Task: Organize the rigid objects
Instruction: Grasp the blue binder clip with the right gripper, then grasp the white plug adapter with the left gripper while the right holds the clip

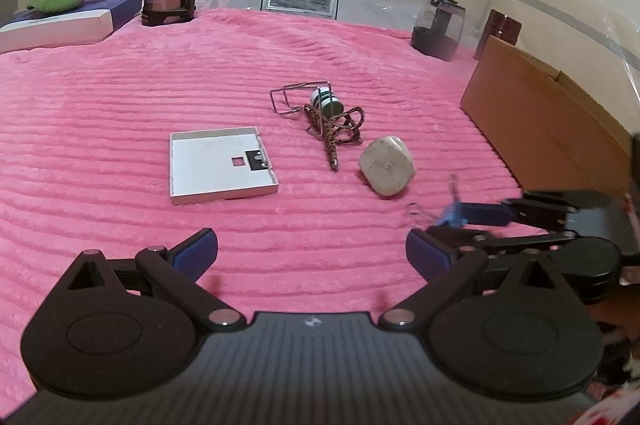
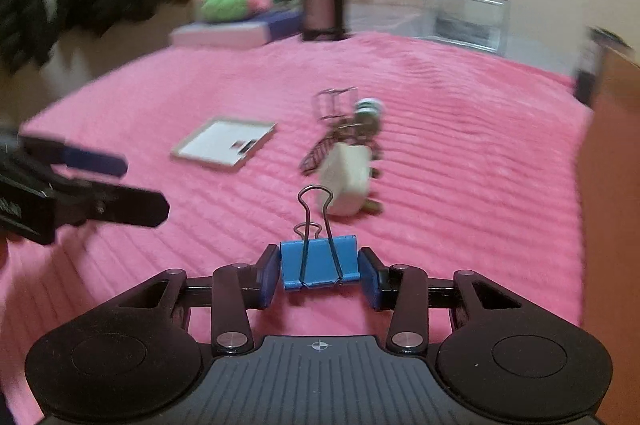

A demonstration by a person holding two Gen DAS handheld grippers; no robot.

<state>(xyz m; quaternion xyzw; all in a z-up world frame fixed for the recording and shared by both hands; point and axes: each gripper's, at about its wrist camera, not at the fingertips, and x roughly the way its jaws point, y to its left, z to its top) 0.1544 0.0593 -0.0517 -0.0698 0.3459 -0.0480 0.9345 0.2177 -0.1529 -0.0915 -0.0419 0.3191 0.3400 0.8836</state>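
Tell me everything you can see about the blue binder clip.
The blue binder clip has a folded, metal-looking blue body and two silver wire handles, one raised, one lower. It sits between the right gripper and its blue-padded fingers, which press its two ends, above the pink blanket.

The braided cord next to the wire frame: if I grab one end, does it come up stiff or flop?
Probably floppy: the braided cord lies in loose loops on the pink blanket. It may drag the green-and-white spool it is tangled around. It looks light, so snagging on the wire frame seems the main risk.
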